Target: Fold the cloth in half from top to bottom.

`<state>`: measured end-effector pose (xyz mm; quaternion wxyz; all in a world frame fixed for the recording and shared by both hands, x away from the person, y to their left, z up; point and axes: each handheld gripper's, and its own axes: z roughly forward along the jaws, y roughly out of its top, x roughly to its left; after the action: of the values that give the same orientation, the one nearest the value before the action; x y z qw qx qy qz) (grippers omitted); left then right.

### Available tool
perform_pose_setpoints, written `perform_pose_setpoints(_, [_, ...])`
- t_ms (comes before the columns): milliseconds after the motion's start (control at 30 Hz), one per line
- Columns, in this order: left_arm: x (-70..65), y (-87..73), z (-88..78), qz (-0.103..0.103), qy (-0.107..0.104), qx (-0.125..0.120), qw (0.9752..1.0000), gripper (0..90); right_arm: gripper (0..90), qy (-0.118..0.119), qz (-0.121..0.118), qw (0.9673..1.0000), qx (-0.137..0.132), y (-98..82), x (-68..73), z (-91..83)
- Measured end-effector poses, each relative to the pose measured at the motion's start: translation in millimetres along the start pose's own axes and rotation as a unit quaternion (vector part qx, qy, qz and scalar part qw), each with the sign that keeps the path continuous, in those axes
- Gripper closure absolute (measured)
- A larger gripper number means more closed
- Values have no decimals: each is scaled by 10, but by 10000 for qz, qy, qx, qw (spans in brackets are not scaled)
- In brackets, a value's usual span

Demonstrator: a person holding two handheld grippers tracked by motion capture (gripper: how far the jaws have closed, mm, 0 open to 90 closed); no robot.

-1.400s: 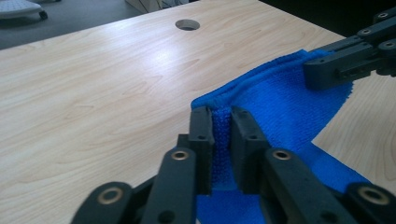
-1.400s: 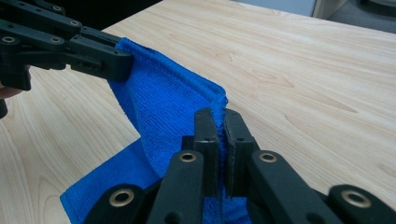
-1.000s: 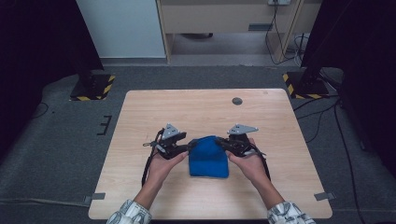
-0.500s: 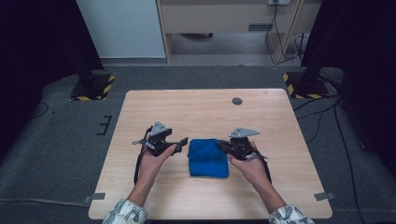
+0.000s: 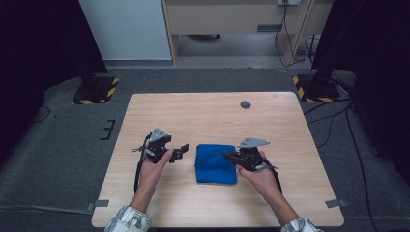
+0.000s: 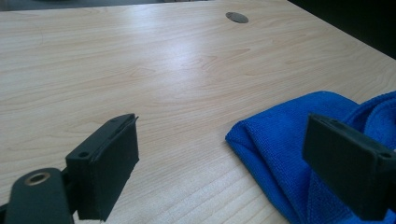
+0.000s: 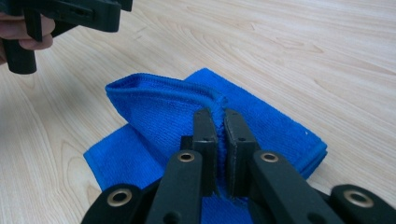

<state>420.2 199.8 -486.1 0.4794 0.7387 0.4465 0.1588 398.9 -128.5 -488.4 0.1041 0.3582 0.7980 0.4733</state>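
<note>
Right gripper (image 7: 220, 140) pinches blue cloth (image 7: 159, 112), apparently folded.

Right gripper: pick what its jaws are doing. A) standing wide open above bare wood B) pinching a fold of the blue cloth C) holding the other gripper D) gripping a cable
B: the right gripper has its jaws closed on a raised fold of the blue cloth.
</note>
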Motion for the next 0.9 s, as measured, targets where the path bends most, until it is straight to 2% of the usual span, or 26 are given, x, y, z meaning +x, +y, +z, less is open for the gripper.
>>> perform_pose_setpoints(267, [30,-22,-6,12,168,41,9999,91,846,54,49,10000,16,-71,-14,-46])
perform_pose_setpoints(900, [75,-75,12,8,186,125,9997,89,820,67,-55,9999,77,-138,42,-96])
